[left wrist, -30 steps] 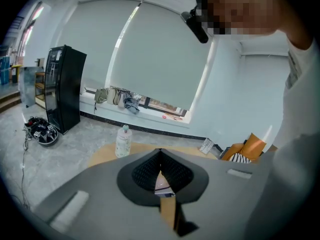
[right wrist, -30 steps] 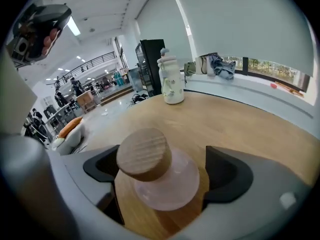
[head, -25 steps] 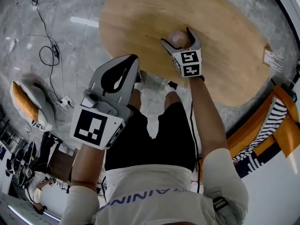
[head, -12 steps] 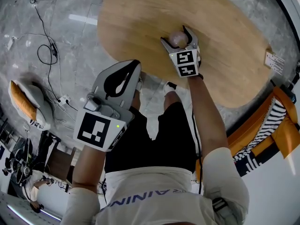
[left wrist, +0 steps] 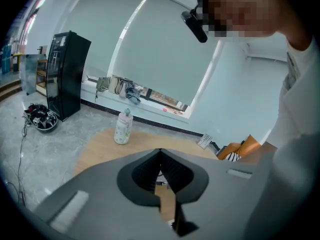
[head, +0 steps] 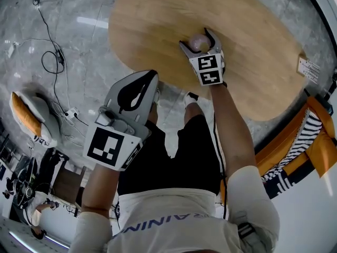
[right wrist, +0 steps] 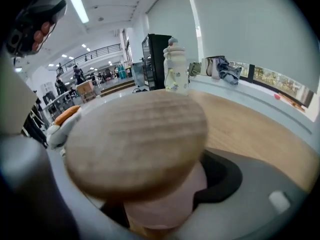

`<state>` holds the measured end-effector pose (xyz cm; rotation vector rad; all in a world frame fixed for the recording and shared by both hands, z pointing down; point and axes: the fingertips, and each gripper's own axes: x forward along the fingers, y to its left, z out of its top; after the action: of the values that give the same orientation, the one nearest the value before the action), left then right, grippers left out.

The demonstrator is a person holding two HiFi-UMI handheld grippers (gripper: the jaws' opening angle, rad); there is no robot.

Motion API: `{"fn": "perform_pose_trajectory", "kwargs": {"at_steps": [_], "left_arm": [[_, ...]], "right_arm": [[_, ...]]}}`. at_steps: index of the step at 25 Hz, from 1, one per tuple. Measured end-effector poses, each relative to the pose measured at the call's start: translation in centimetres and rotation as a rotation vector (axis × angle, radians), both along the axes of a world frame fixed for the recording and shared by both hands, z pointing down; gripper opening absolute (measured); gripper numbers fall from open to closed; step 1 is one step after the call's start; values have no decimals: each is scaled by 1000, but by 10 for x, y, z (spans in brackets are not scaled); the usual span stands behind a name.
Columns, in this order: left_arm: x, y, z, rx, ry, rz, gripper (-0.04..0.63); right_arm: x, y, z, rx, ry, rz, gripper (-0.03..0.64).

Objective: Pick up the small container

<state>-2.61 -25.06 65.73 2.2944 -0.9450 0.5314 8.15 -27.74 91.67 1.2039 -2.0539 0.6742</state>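
The small container (head: 198,42) is a pink pot with a round wooden lid and stands on the oval wooden table (head: 158,20). My right gripper (head: 197,40) has a jaw on each side of the pot and is shut on it. In the right gripper view the lid (right wrist: 135,139) fills the near field, with the pink body between the jaws of the right gripper (right wrist: 165,206). My left gripper (head: 152,76) hangs off the table's near edge above the person's legs. Its jaws meet at the tip, with nothing between them, as the left gripper (left wrist: 160,152) shows in its own view.
A pale bottle (left wrist: 123,128) stands at the table's far edge and shows as the bottle (right wrist: 176,69) in the right gripper view. A small card (head: 307,67) lies at the table's right end. An orange and striped seat (head: 308,141) is at right. Cables (head: 52,57) run over the floor at left.
The right jaws have drawn in around the pot, and that hand has shifted slightly up-left. The left gripper has sunk a little towards the person.
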Motion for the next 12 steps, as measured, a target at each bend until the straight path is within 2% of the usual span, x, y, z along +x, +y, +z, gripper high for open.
{"fn": "perform_pose_trajectory", "kwargs": {"at_steps": [7, 12], "left_arm": [[2, 2, -2, 9, -7, 5, 2], [9, 3, -20, 31, 8, 17, 3]], "right_arm": [[9, -7, -27, 40, -33, 35, 430], [19, -7, -69, 71, -42, 46, 430]]}}
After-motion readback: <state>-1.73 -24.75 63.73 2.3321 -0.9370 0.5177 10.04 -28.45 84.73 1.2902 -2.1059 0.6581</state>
